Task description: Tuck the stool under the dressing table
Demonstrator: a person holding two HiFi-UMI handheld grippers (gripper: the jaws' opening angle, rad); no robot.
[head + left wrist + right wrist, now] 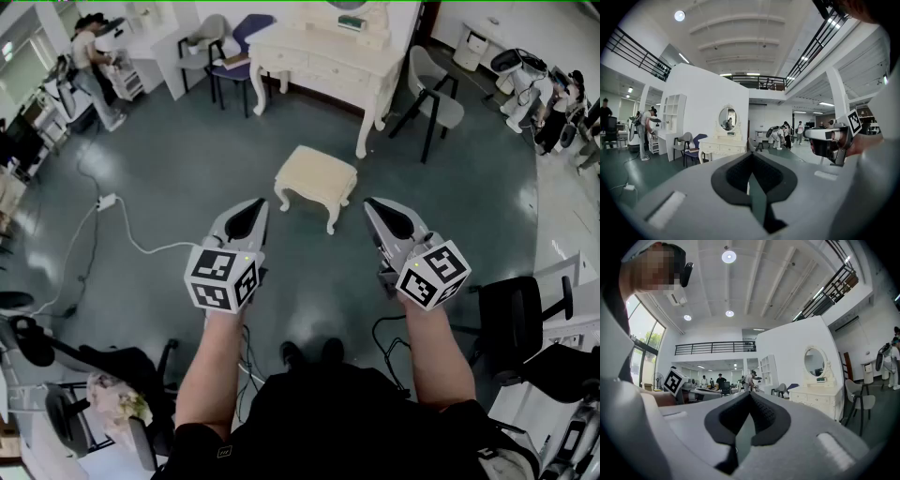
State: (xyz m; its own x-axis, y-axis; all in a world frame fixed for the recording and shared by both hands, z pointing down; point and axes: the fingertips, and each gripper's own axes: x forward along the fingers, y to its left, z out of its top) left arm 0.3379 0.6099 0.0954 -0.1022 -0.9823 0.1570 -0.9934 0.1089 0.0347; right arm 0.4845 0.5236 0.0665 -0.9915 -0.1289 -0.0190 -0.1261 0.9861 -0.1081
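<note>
Bearing square-marker cubes [222, 278], left tongs [260, 202] and right tongs [369, 202], closed, near stool [316, 178].

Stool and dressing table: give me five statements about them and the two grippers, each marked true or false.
1. The stool stands on the floor out in front of the dressing table, not under it. True.
2. The left gripper is clamped on a stool leg. False: its jaws are together on nothing, and it is apart from the stool.
3. The stool lies tipped on its side. False: it stands upright on its legs.
4. The right gripper is shut and empty. True.
5. In the head view, a grey chair stands to the right of the dressing table. True.
</note>
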